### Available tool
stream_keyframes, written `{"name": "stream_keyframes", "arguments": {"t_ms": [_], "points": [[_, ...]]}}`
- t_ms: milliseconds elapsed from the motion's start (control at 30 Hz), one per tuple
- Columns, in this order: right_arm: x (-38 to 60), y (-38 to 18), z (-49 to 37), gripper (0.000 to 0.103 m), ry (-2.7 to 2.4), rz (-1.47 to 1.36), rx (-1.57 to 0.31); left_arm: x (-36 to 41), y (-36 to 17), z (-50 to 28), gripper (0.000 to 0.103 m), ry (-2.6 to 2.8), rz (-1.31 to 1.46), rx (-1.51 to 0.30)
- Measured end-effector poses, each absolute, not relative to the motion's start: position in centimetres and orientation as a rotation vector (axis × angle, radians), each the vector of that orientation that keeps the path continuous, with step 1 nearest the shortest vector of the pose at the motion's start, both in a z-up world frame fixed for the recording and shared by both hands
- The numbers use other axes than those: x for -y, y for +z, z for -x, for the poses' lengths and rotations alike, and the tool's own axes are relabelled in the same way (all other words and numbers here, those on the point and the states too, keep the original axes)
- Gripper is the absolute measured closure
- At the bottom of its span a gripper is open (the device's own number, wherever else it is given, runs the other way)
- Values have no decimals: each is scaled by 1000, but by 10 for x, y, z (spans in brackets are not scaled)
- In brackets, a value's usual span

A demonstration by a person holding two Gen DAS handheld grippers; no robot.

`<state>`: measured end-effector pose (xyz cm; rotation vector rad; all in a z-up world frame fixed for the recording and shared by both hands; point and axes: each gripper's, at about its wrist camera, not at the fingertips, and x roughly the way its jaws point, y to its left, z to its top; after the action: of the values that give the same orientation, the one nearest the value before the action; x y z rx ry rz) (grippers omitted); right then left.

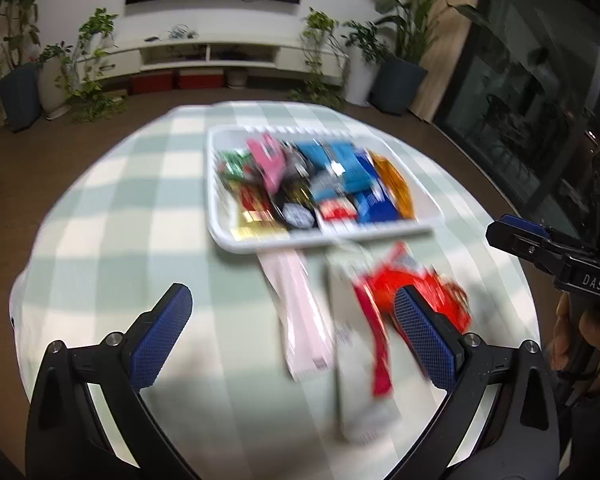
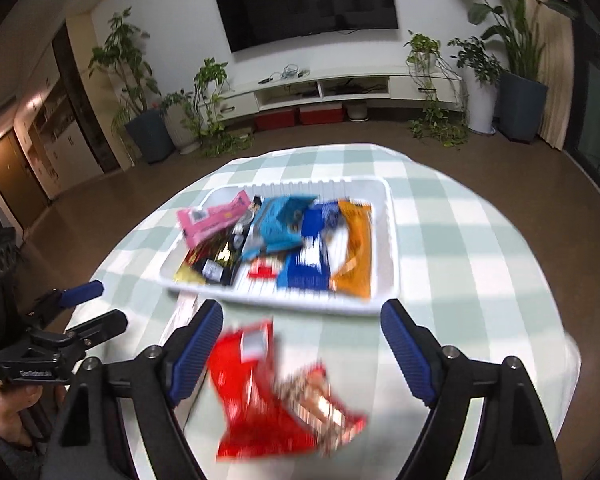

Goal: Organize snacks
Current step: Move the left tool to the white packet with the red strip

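Observation:
A white tray (image 1: 260,246) (image 2: 392,240) on the checked tablecloth holds several snack packets: pink, blue, orange, black and red ones. Loose on the cloth in front of it lie a pale pink packet (image 1: 300,312), a white packet (image 1: 352,380) and a red packet (image 1: 384,292) (image 2: 260,392). My left gripper (image 1: 296,316) is open above the pink and white packets, empty. My right gripper (image 2: 302,344) is open above the red packet, empty. It also shows at the right edge of the left wrist view (image 1: 540,252). Both views are blurred by motion.
The round table (image 1: 100,208) (image 2: 480,264) has a green and white checked cloth. The left gripper shows at the left of the right wrist view (image 2: 76,316). Beyond the table are potted plants (image 2: 140,80), a white TV cabinet (image 2: 324,92) and a wall TV (image 2: 308,0).

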<state>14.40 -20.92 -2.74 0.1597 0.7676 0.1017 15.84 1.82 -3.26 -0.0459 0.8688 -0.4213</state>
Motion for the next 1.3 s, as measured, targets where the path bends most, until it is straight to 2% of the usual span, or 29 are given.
{"name": "stream_keyframes", "arguments": {"t_ms": [233, 367, 833, 1067, 1167, 1300], "points": [[217, -57, -81, 19, 77, -259, -752, -2, -58, -120, 1, -416, 41, -963], [216, -68, -61, 21, 72, -261, -738, 11, -60, -110, 1, -411, 0, -956], [212, -78, -47, 22, 82, -249, -728, 49, -72, -134, 2, -412, -134, -1006], [214, -79, -45, 22, 84, -261, -721, 54, -81, -147, 40, -430, -142, -1042], [216, -80, -45, 22, 86, -270, -722, 57, -84, -149, 41, -434, -165, -1039], [217, -82, -45, 22, 88, -274, -730, 59, -85, -153, 62, -443, -161, -1049]]}}
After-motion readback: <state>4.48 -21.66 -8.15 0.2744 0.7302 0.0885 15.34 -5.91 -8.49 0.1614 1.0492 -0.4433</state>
